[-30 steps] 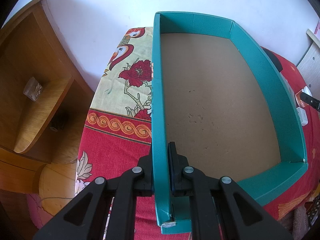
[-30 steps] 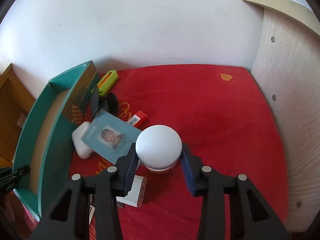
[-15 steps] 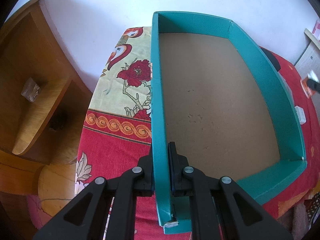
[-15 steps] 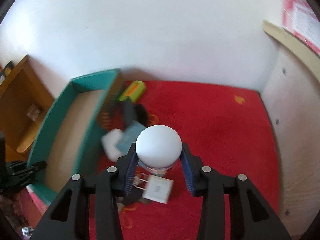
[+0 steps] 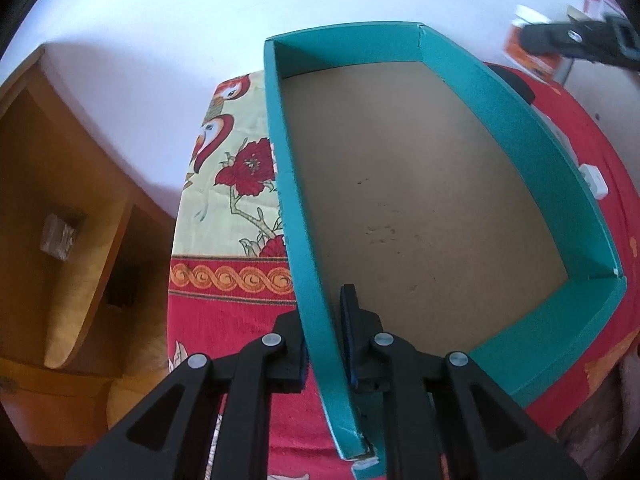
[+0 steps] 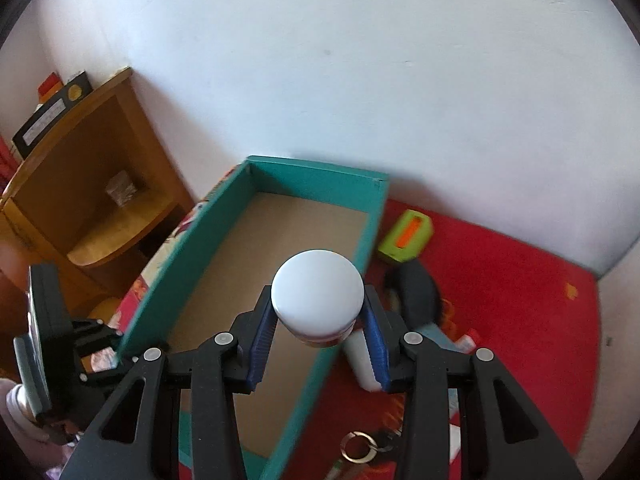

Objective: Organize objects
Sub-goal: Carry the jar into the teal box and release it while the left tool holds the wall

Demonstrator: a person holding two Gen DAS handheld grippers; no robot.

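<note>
Both tongs are matte black plastic: the left tongs (image 5: 325, 342) and right tongs (image 6: 318, 334) have triangular cut-outs, silver round screws and ribbed blue pads (image 6: 260, 338).

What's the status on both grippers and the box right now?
Left gripper clamped on teal box wall. Right gripper holding white-lidded jar above the box. Box floor bare, nothing blocking.

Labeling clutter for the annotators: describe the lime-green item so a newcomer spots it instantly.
Start at the teal cardboard tray on the red tablecloth. Just past the tray's far right corner, near the white wall, lies a small lime-green block. Its bright orange slot sets it apart from the black object beside it.
</note>
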